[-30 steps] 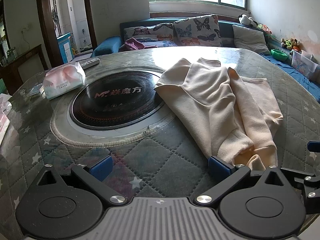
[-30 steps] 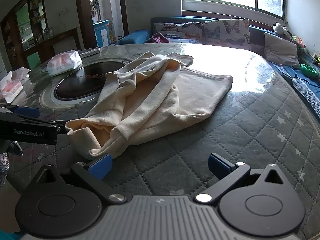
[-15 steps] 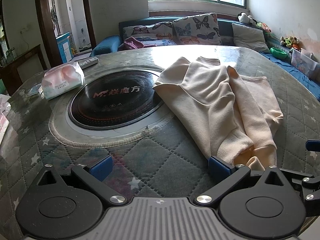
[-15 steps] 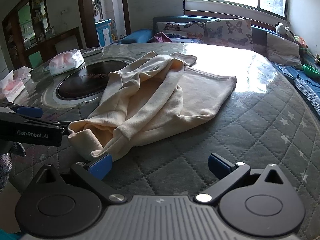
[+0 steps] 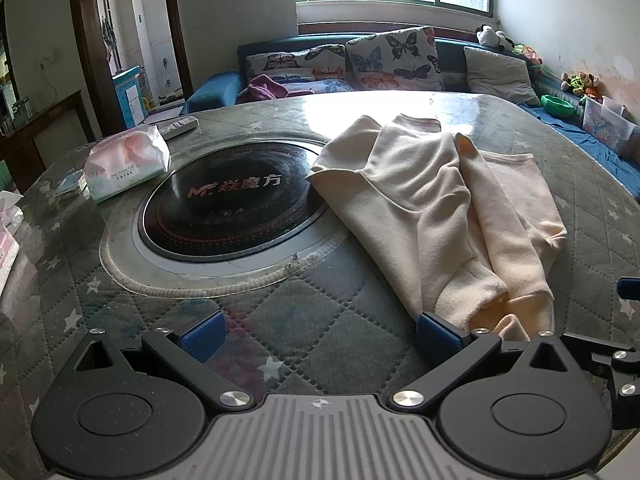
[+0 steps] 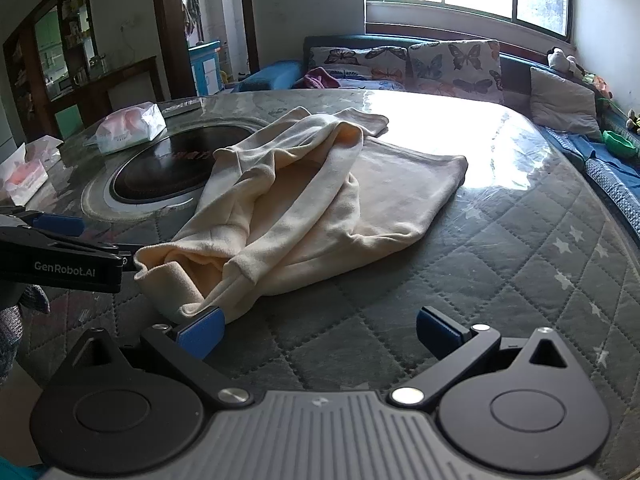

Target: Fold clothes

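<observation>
a cream sweater (image 6: 304, 208) lies crumpled on the quilted bench (image 6: 500, 264) beside the inset cooktop (image 5: 232, 204); the left tool (image 5: 320, 334) and right tool (image 6: 320, 332) spread wide at its near hem, gripping nothing.

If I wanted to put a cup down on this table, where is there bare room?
The widest free patch is the quilted table cover right of the cream garment, out to the table's edge. A smaller one lies between the black cooktop and the left gripper. The far left is crowded with tissue packs.
</observation>
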The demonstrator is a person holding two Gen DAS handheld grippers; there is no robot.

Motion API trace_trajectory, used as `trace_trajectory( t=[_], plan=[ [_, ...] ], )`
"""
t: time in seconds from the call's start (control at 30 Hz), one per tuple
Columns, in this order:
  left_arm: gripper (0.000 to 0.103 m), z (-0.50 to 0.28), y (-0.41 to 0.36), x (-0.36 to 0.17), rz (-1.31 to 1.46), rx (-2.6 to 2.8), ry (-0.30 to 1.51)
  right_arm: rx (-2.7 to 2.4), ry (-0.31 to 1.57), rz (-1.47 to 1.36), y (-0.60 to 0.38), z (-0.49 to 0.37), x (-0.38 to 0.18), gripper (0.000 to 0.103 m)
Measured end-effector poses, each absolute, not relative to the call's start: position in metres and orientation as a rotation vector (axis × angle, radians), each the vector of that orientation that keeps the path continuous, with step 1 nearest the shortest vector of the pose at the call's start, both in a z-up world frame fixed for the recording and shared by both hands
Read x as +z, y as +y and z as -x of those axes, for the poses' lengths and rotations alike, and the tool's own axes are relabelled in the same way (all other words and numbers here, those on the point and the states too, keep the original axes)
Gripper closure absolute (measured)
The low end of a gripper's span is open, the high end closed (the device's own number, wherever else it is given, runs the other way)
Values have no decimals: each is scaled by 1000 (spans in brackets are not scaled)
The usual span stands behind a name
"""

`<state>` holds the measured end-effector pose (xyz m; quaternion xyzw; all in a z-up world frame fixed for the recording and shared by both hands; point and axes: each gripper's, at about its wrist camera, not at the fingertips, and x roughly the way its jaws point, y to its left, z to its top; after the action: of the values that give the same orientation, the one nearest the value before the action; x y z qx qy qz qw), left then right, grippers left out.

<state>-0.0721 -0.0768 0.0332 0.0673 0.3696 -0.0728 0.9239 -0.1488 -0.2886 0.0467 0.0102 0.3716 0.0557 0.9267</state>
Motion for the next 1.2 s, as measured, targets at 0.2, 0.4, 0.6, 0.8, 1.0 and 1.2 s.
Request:
trace_trajectory(
  t=[0.2, 0.4, 0.6, 0.8, 1.0, 1.2],
  plan=[
    [0, 73, -77, 35, -141, -153, 754, 110, 754, -19, -290, 150, 50, 0],
    [0, 72, -77, 38, -150, -156, 742, 110, 737, -3, -290, 148, 55, 0],
    [0, 66, -78, 43, -172, -164, 718, 108, 722, 10, -294, 138, 62, 1],
    [0, 53, -82, 53, -189, -187, 680, 105, 713, 12, -301, 119, 66, 5],
    [2, 31, -96, 62, -207, -255, 642, 106, 711, 8, -307, 98, 66, 9],
    [14, 5, -124, 62, -235, -354, 622, 108, 715, -12, -318, 72, 64, 14]
  ],
)
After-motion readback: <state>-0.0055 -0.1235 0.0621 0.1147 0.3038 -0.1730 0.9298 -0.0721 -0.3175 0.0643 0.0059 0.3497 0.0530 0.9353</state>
